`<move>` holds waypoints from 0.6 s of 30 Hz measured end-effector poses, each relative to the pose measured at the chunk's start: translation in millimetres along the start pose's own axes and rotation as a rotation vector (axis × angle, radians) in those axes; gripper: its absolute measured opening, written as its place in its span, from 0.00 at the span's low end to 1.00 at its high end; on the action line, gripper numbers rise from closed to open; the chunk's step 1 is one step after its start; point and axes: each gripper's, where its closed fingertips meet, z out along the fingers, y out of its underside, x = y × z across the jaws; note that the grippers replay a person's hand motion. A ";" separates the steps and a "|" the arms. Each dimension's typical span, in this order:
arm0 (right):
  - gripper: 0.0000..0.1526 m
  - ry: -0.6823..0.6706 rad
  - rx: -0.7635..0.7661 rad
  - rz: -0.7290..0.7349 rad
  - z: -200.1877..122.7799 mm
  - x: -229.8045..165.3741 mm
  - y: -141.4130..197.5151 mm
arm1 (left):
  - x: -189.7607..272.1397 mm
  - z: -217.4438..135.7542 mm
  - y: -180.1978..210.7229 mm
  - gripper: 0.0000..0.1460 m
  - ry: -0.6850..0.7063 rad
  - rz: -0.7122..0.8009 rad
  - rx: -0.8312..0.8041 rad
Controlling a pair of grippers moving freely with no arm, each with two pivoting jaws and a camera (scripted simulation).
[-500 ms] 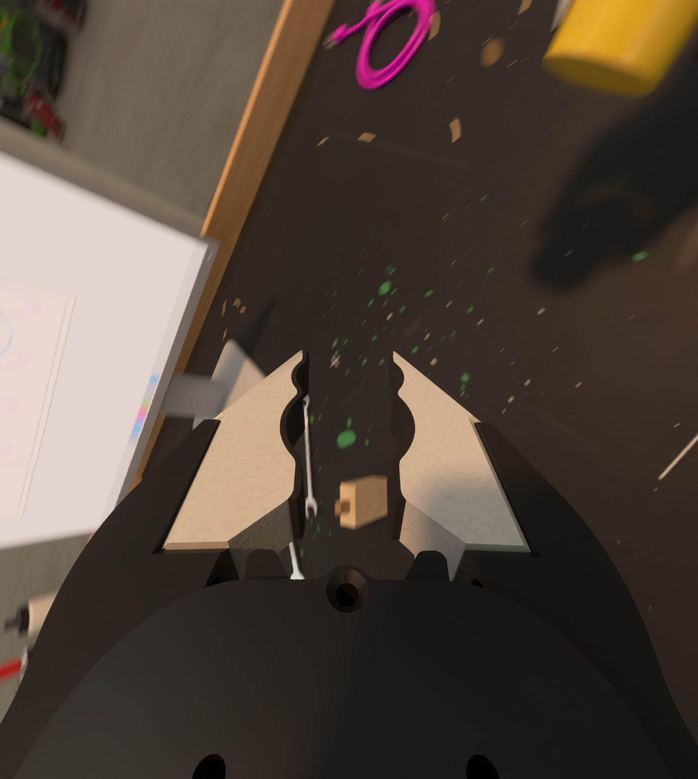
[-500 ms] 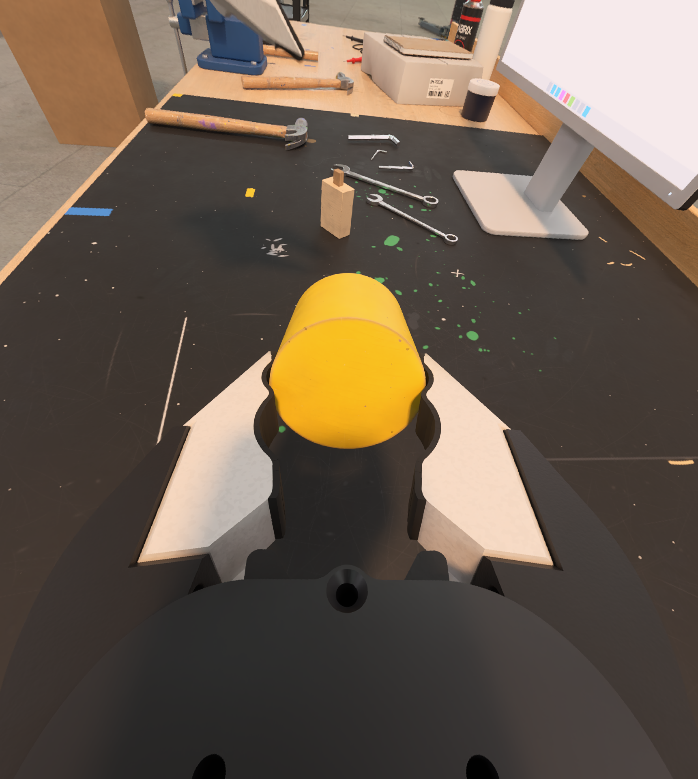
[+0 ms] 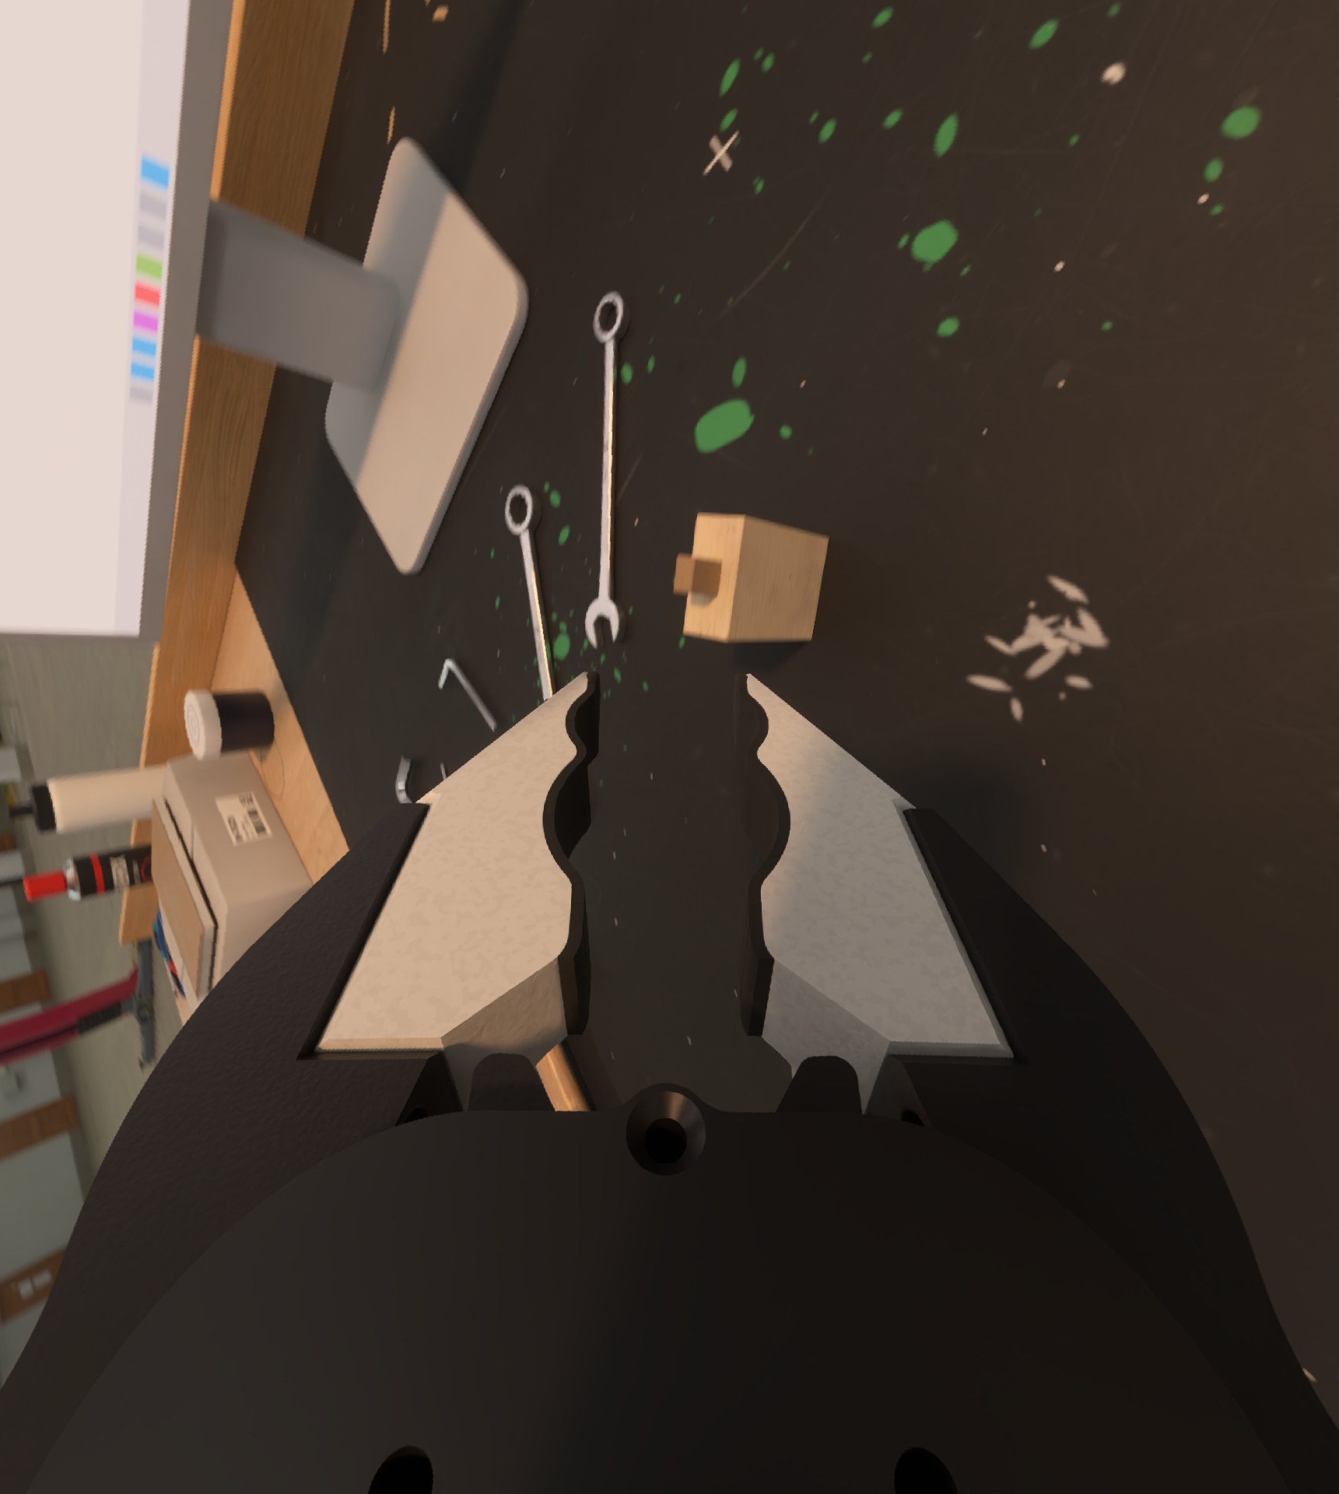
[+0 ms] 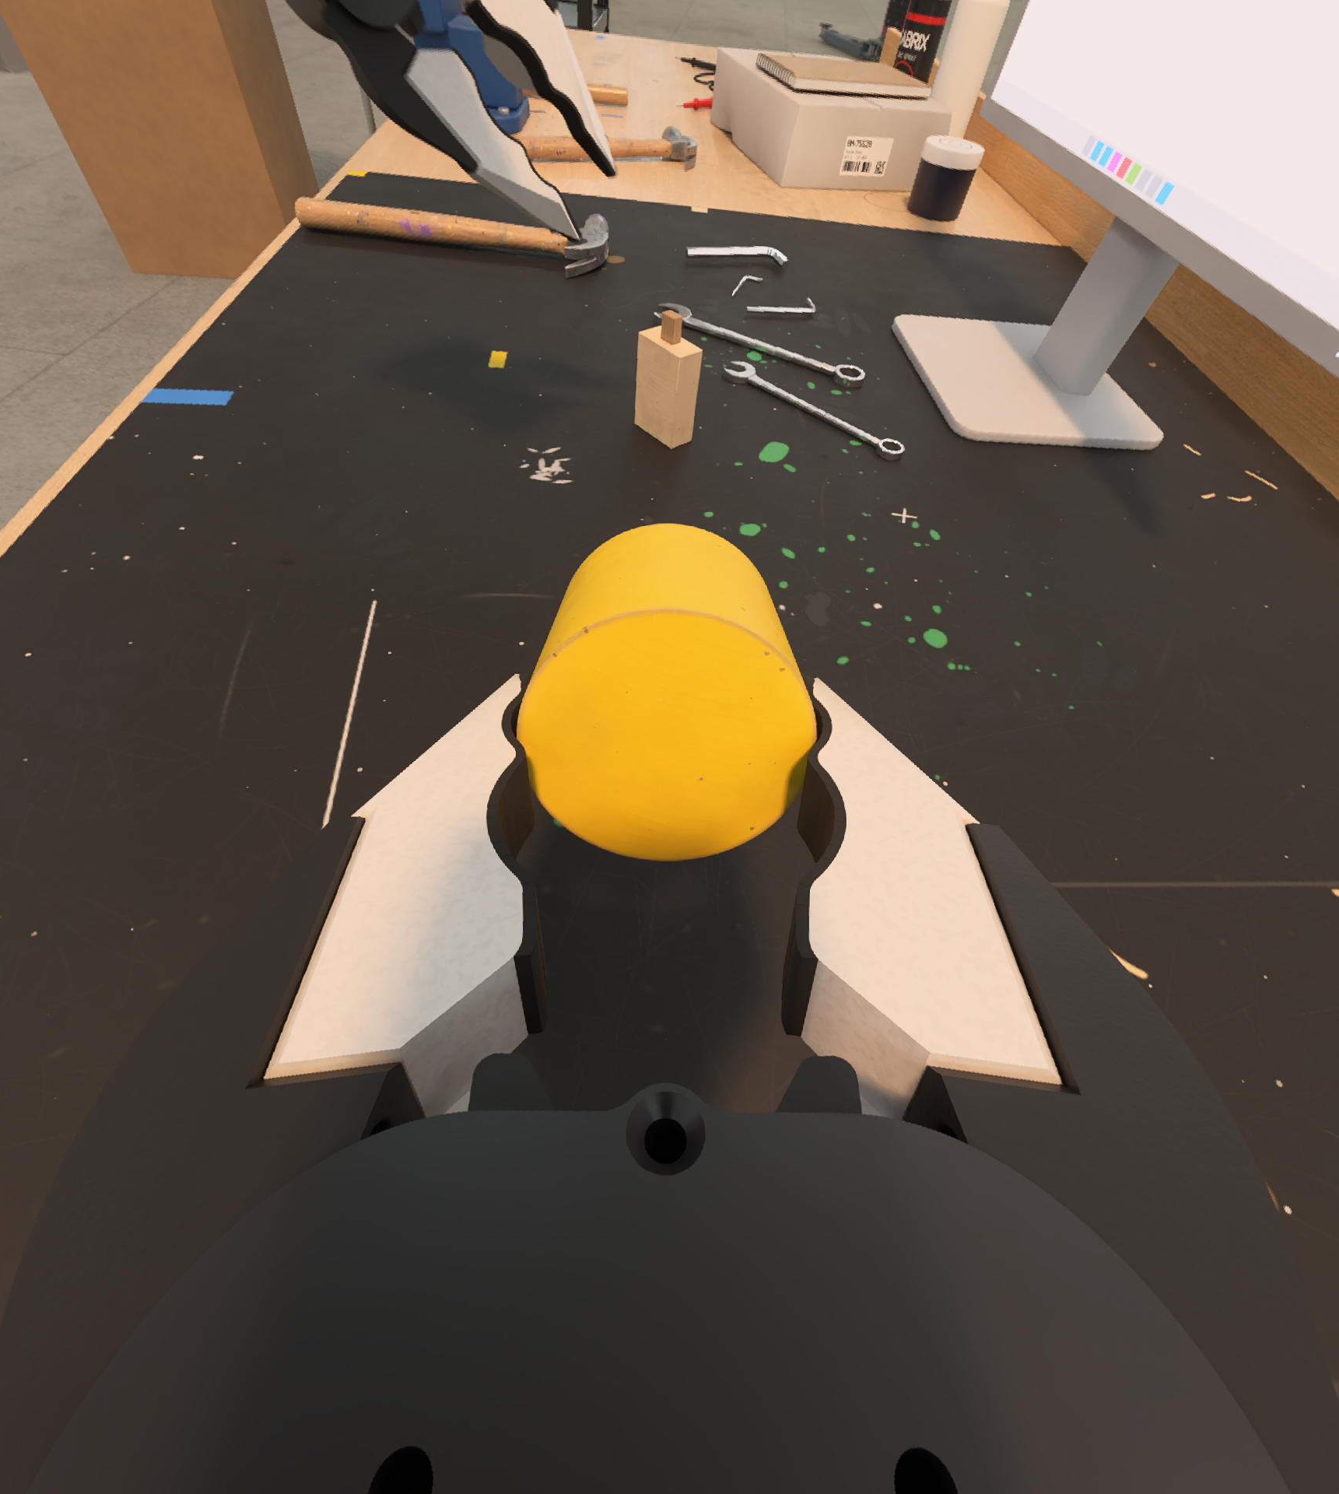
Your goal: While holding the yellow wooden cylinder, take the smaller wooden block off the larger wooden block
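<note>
The yellow wooden cylinder [image 4: 666,687] is clamped between the fingers of the right gripper [image 4: 666,711], above the black desk [image 4: 245,728]. At twelve o'clock from it stands the tall pale larger wooden block [image 4: 667,388], upright, with the small brown smaller wooden block [image 4: 671,326] pegged on top. Two steel spanners [image 4: 771,348] lie just beside, at about two o'clock. The left gripper [image 3: 666,687] is held with its fingers parted and empty, the blocks just beyond their tips. For a clean pull, the peg alone is best straddled — not the larger block's shoulders — and drawn straight along its axis, while the cylinder's grip is kept firm.
</note>
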 end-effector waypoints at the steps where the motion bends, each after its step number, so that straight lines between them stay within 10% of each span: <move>1: 0.43 0.000 0.001 0.001 -0.3 -0.1 0.3 | 2.0 6.8 -5.7 0.23 0.010 0.024 0.016; 18: 0.43 0.002 0.026 0.019 -7.2 1.3 3.1 | 10.8 80.6 4.5 0.14 0.582 -0.057 -0.256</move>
